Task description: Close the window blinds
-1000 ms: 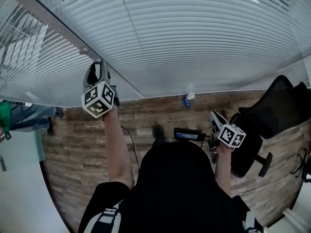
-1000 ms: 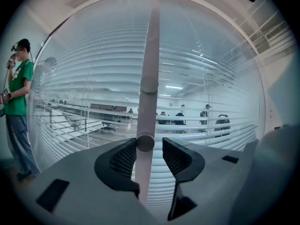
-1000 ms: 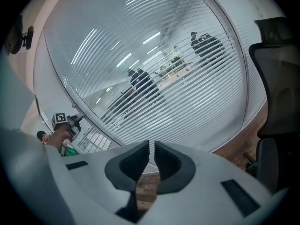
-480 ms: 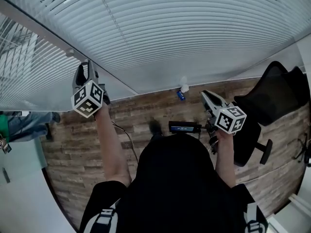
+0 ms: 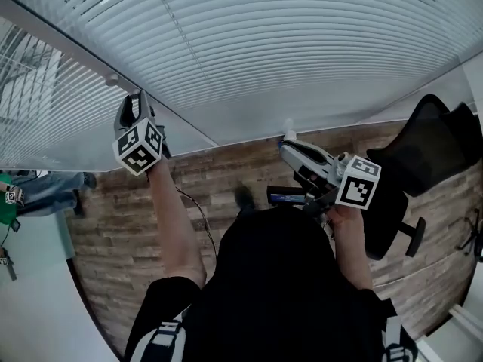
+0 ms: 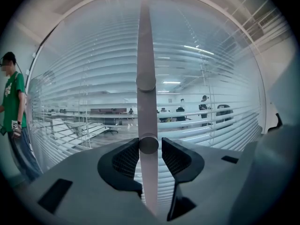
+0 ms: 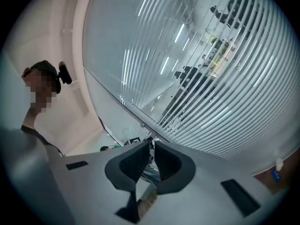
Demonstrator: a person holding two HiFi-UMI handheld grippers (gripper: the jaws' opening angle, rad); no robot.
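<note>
**L gripper** (image 6: 150, 142): my jaws are clamping the tilt wand (image 6: 145, 69), one pad touching it on each side. The wand is running straight up from between the jaws. It has one round knob right at the tips and a second higher up.

- Blinds (image 6: 211, 78) are hanging directly ahead of the jaws, behind the wand.
- Slats are sitting partly open, and desks and chairs are showing through the gaps.
- In head view I am holding the L gripper (image 5: 136, 100) raised against the blinds (image 5: 302, 44), just beside the frame post (image 5: 177, 115) dividing the two panes.

**R gripper** (image 7: 152, 145): my jaws are sitting drawn together w/ only a thin slit left, and nothing is between them.

- Blinds (image 7: 225, 88) are filling the view ahead of and above the tips, apart from them.
- These slats are also letting the room beyond show through.
- In head view I am holding the R gripper (image 5: 290, 148) lower than the L, w/ tips pointing up toward the bottom edge of the blinds.

**Surroundings**
- Office chair (image 5: 430, 164) is standing to the right of the R jaws.
- Wood floor (image 5: 121, 225) is lying below both grippers.
- Person in green shirt (image 6: 14, 97) is standing far left of the L jaws.
</note>
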